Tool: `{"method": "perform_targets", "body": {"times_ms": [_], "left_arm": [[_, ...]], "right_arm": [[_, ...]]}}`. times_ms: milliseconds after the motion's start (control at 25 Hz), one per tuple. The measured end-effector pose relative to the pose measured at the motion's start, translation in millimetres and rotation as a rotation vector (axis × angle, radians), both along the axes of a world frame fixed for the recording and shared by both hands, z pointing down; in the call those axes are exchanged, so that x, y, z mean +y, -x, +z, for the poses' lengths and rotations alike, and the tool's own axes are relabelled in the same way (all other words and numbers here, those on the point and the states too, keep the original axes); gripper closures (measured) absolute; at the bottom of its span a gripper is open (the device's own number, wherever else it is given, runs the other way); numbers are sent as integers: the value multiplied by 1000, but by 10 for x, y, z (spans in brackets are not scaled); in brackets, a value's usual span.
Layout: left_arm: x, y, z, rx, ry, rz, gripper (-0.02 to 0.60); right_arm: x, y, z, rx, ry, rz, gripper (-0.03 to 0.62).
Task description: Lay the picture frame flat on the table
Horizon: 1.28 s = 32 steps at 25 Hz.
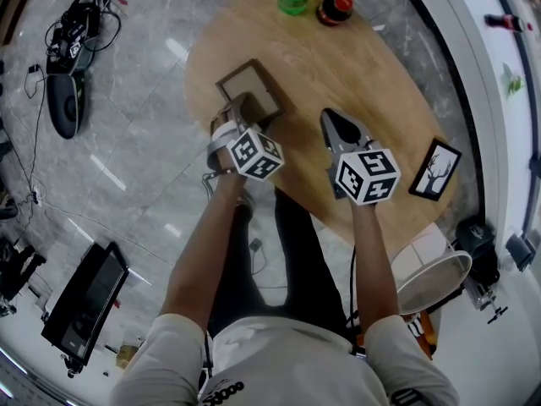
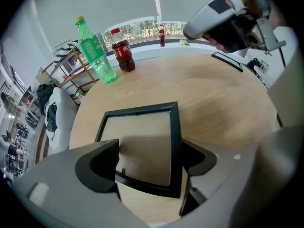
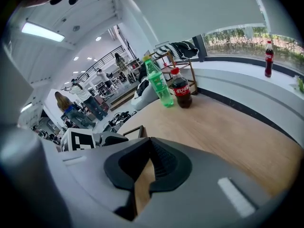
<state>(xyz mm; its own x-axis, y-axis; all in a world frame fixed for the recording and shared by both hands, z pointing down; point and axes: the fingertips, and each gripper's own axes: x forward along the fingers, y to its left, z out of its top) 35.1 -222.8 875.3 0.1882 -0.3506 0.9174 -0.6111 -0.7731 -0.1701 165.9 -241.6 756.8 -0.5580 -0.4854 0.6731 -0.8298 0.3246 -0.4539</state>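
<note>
Picture frame (image 1: 254, 87) lies flat on the wooden table (image 1: 363, 66), near its left edge; left gripper (image 2: 151, 156) straddles the frame's near end, claw spread wide, pads not pinching it; right gripper (image 1: 332, 118) just right of the frame, claw pressed together, empty.

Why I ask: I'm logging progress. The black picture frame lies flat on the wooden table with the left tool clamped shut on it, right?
Not quite. The black picture frame lies flat on the wooden table, but the left tool is not clamped on it: the left gripper view shows its jaws wide apart, the frame between them.
</note>
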Motion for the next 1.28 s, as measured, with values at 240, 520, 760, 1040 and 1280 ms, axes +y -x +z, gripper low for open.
{"method": "perform_targets", "body": {"times_ms": [240,520,760,1040,1280], "left_arm": [[11,-15,1,16,25,5,178],[97,-22,19,27,55,14,163],[133,12,-92,75,71,-3,167],[238,254,-470,194,103,-119,249],[177,511,-1185,338,76,-245,337]], "right_arm": [[43,-73,16,18,13,8,591],[11,-70,-48,31,11,11,591],[-16,-41,-253,53,-12,11,591],[49,37,-667,65,-49,33,591],[107,148,-1141,83,-96,64,591]]}}
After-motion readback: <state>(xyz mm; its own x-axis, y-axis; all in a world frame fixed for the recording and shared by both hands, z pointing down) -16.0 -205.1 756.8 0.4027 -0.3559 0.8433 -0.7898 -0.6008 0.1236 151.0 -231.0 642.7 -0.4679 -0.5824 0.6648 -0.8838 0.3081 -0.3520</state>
